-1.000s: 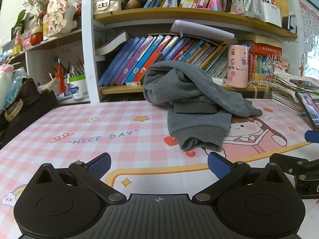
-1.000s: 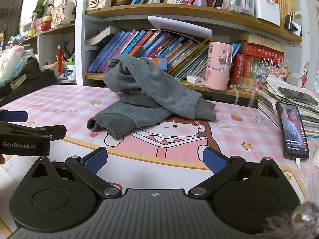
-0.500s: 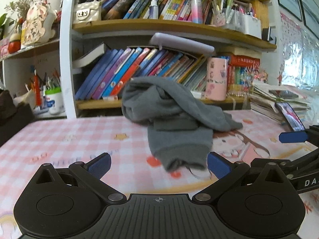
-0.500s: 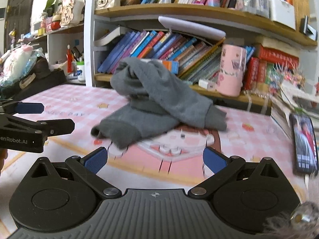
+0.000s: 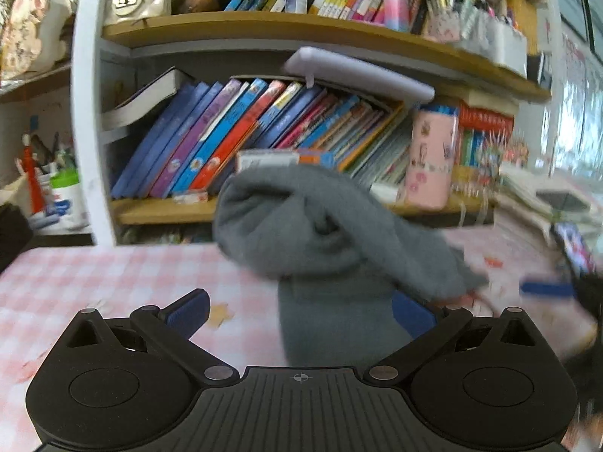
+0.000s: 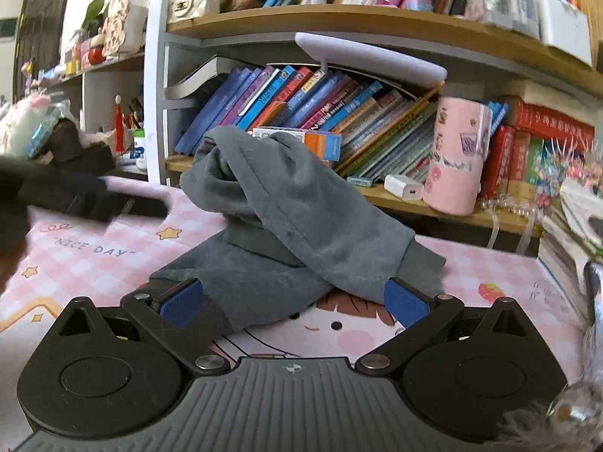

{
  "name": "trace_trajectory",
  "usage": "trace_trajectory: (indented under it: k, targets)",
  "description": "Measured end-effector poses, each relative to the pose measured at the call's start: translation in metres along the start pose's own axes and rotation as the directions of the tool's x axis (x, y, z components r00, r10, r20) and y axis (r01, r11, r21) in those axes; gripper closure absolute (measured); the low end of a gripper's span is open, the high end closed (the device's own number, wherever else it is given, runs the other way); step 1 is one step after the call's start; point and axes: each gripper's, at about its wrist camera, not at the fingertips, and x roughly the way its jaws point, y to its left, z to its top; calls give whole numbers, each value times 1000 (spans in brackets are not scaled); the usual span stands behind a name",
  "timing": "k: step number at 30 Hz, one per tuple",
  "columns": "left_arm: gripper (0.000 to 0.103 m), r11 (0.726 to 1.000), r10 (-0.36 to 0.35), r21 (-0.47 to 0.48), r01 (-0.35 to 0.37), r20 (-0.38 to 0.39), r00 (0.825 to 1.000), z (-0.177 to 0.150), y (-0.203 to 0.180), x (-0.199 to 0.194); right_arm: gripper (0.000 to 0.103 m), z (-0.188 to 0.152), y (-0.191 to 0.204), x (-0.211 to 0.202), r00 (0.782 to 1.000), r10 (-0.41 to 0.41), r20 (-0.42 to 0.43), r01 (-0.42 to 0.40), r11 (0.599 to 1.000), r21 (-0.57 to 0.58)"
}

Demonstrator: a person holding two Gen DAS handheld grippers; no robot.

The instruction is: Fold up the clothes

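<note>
A grey sweatshirt (image 5: 331,248) lies crumpled in a heap on the pink checked table mat (image 5: 113,275). One sleeve crosses over the other in the right wrist view (image 6: 301,222). My left gripper (image 5: 299,310) is open, and the nearest cuff of the sweatshirt reaches in between its blue pads. My right gripper (image 6: 294,301) is open, with the sweatshirt's front edge lying between its fingers. The left gripper shows blurred at the left of the right wrist view (image 6: 75,196). The right gripper's blue tip shows at the right of the left wrist view (image 5: 546,288).
A bookshelf (image 6: 339,188) full of books stands right behind the sweatshirt. A pink cup (image 6: 458,154) and a white charger (image 6: 405,188) sit on its lower shelf. A phone (image 5: 573,248) and a paper stack (image 6: 573,226) lie at the right. A dark bag (image 6: 75,158) lies at the left.
Both grippers have moved forward toward the sweatshirt, which now sits between their fingers. Both stay open. The sweatshirt has not moved.
</note>
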Motion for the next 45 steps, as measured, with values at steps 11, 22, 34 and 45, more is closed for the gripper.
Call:
trace_trajectory:
  k: [11, 22, 34, 45]
  targets:
    - [3, 971, -3, -237, -8, -49, 999, 39, 2, 105, 0, -2, -22, -11, 999, 30, 17, -32, 988, 152]
    - [81, 939, 17, -344, 27, 125, 992, 63, 30, 47, 0, -1, -34, -18, 994, 106, 30, -110, 958, 265]
    - [67, 966, -29, 258, 2, 101, 995, -42, -71, -108, 0, 1, -65, -33, 988, 87, 130, -138, 872, 469]
    - [11, 939, -186, 255, 231, -188, 964, -98, -50, -158, 0, -4, -46, -23, 986, 143, 80, -164, 899, 406]
